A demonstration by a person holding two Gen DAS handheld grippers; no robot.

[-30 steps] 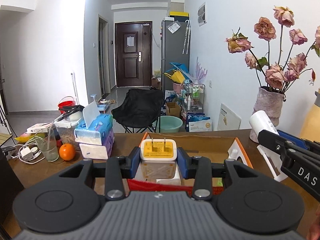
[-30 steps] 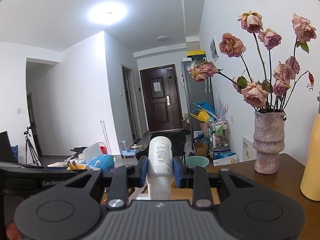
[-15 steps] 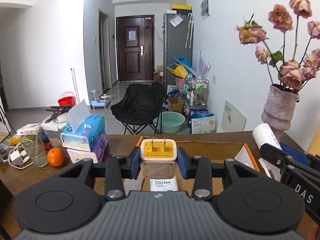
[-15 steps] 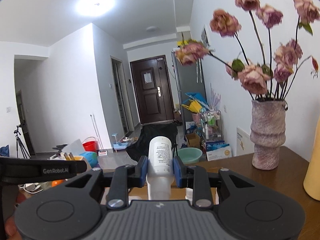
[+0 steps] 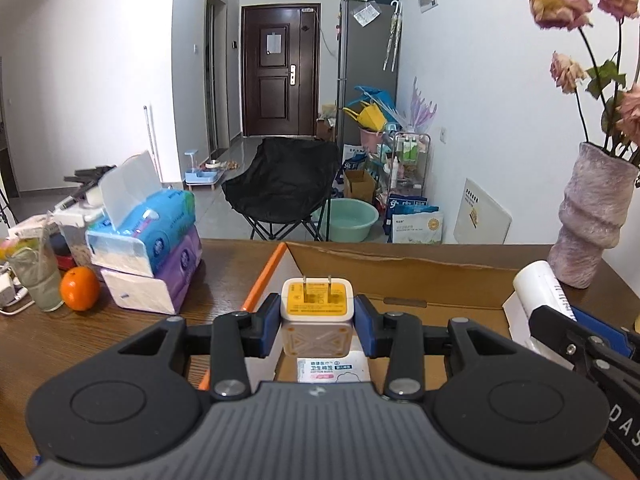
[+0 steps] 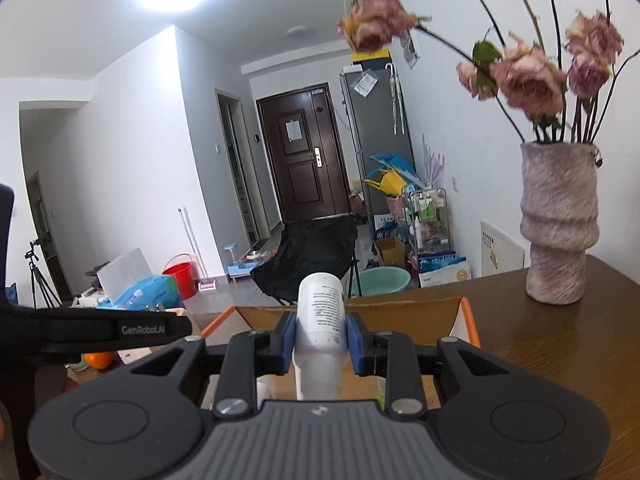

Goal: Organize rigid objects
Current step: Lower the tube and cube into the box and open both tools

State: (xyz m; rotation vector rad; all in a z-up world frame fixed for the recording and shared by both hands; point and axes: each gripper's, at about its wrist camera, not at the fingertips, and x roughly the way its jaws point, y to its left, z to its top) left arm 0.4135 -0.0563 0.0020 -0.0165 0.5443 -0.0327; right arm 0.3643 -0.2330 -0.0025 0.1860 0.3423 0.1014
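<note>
Left wrist view: a white plug adapter (image 5: 317, 312) with a yellow face and two upright prongs is clamped between the blue pads of the left gripper (image 5: 317, 320), held above an open cardboard box (image 5: 400, 276) with orange-edged flaps. A small cotton-bud packet (image 5: 332, 370) is seen lying on the box floor directly below the adapter. The box is set on a dark wooden table (image 5: 80, 344). To the left, stacked tissue packs (image 5: 152, 248), an orange (image 5: 79, 288) and a glass (image 5: 34, 272) are seen on the table, well apart from the box. At the right edge, the right gripper (image 5: 560, 320) is shown reaching over the box with a white bottle (image 5: 538, 284) pinched in it, near a ridged pink vase (image 5: 592, 220) of dried roses.

Right wrist view: the white bottle (image 6: 321, 316), printed label facing up, is gripped by its body between the blue pads of the right gripper (image 6: 321, 336), and is held over the cardboard box (image 6: 360, 312). The vase (image 6: 558, 220) is seen standing on the table (image 6: 540, 344) to the right, apart from the box. Part of the left gripper (image 6: 100, 330) is visible at the left edge; its closure cannot be judged from this view.
</note>
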